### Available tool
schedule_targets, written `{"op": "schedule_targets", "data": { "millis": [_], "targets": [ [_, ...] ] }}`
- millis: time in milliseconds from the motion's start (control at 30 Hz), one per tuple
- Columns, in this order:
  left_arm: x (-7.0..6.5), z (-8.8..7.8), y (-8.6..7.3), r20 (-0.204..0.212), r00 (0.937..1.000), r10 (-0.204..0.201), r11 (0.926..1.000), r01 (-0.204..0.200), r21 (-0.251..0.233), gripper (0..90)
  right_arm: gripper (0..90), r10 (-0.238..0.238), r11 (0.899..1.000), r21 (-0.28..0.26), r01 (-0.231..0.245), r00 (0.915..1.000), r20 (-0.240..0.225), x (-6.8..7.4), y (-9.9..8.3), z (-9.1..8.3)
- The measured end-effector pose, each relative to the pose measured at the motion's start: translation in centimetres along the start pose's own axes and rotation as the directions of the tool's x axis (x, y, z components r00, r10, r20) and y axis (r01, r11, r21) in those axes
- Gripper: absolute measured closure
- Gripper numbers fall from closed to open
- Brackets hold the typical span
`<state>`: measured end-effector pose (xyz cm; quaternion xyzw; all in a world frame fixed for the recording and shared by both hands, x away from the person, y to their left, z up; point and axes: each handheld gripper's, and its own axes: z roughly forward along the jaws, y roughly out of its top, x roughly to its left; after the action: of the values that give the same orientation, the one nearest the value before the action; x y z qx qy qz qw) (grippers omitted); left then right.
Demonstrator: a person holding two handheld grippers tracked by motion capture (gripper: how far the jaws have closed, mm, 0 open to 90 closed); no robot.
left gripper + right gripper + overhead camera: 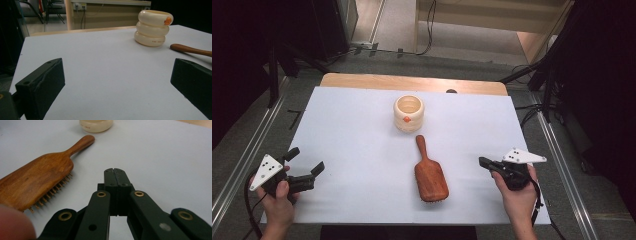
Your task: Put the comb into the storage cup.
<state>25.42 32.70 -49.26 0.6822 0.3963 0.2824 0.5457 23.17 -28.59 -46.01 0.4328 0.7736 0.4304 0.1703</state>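
Note:
A wooden hairbrush (pixel 430 172) lies bristles down near the middle of the white table (pixel 362 150), its handle pointing toward a cream ribbed cup (pixel 408 113) with an orange mark. My right gripper (pixel 482 161) hovers right of the brush, jaws pressed together with nothing between them; in the right gripper view the gripper (pixel 115 173) points past the hairbrush (pixel 37 180) toward the cup (pixel 96 125). My left gripper (pixel 306 160) rests at the front left with its jaws wide apart and empty. The left gripper view shows the cup (pixel 152 27) and the brush handle (pixel 191 50) ahead.
A wooden board (pixel 412 82) edges the table at the back. Metal rails (pixel 562 165) run along both sides. Cables and dark stands sit on the floor behind.

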Motion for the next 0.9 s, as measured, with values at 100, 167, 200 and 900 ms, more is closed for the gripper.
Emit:
{"op": "schedule_targets", "data": {
  "millis": [100, 167, 200, 900],
  "targets": [
    [0.0, 0.0, 0.0, 0.001, 1.0, -0.001, 1.0, 0.001, -0.001, 0.0, 87.6, -0.011, 0.999, 0.03, 0.012, 0.9998, -0.015, 0.0, 0.8, 0.5],
    [0.0, 0.0, 0.0, 0.001, 1.0, 0.001, 1.0, -0.001, 0.001, 0.0, 87.6, -0.01, 0.998, 0.056, 0.011, 0.9996, -0.026, 0.0, 1.5, 0.9],
    [0.0, 0.0, 0.0, 0.002, 1.0, 0.002, 1.0, -0.002, 0.0, 0.0, 87.6, -0.016, 0.997, 0.069, 0.018, 0.9995, -0.028, 0.0, 1.9, 1.2],
    [-0.1, 0.1, 0.0, 0.006, 1.0, 0.005, 1.0, -0.005, 0.001, 0.0, 87.7, -0.186, 0.957, 0.199, 0.213, 0.9718, -0.145, 2.8, 8.9, 6.7]
  ]
}}
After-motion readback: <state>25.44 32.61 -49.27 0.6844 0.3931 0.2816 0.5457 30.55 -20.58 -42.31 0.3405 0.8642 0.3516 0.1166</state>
